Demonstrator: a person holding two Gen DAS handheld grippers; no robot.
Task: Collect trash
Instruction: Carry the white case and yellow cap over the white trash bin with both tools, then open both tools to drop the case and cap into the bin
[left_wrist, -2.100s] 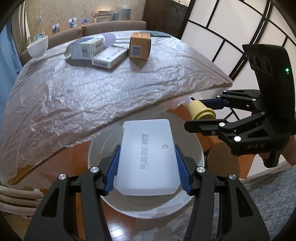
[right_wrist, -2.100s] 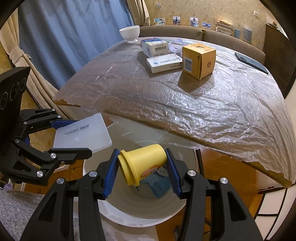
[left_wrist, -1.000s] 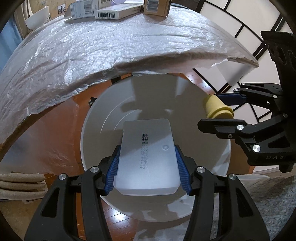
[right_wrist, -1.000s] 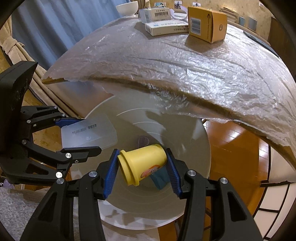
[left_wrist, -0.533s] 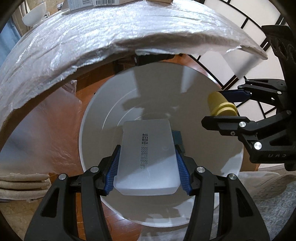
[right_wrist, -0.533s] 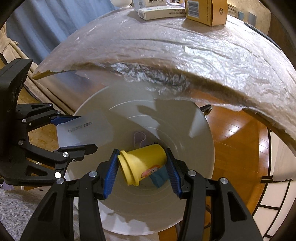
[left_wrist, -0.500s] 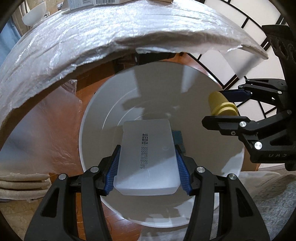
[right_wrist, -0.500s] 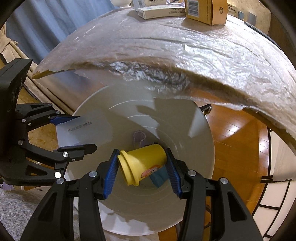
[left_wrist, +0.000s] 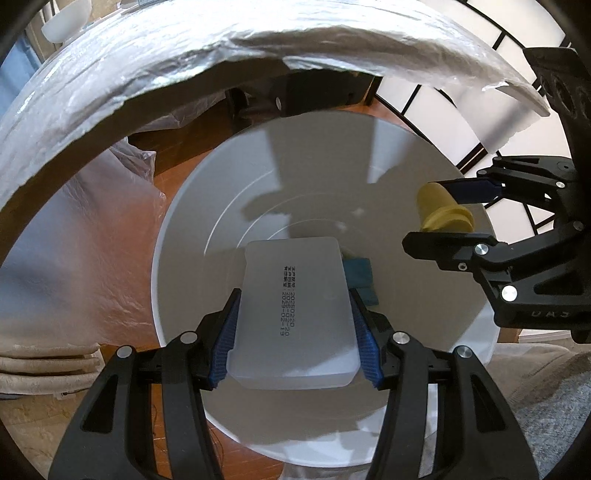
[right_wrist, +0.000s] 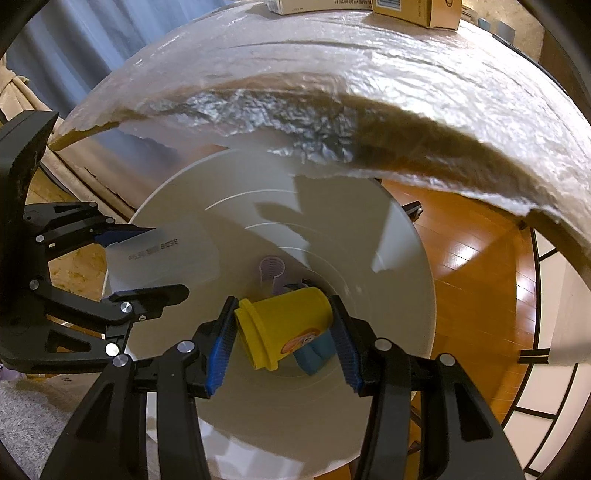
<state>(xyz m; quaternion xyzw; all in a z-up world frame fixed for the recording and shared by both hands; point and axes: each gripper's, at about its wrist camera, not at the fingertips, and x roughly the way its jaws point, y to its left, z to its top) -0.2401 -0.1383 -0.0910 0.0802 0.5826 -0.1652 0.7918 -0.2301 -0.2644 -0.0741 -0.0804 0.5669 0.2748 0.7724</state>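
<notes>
While the left gripper (left_wrist: 293, 334) clamps a white lid (left_wrist: 295, 314) over the bin (left_wrist: 177, 236), right gripper (right_wrist: 282, 341) grips a yellow cup (right_wrist: 286, 326) above it too, w/ blue scrap (right_wrist: 314, 350) inside.

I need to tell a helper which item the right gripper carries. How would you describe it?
Look into the round white bin below the table edge. Above it, the right gripper grips a small yellow tub lying sideways, unlike the flat translucent lid beside it.

Frosted translucent plastic lid (left_wrist: 295, 310), smooth matt white plastic bin (left_wrist: 177, 258), glossy yellow plastic cup (right_wrist: 288, 325), crinkled shiny film over the surface (right_wrist: 369, 74), glossy wood floor (right_wrist: 472, 280)
</notes>
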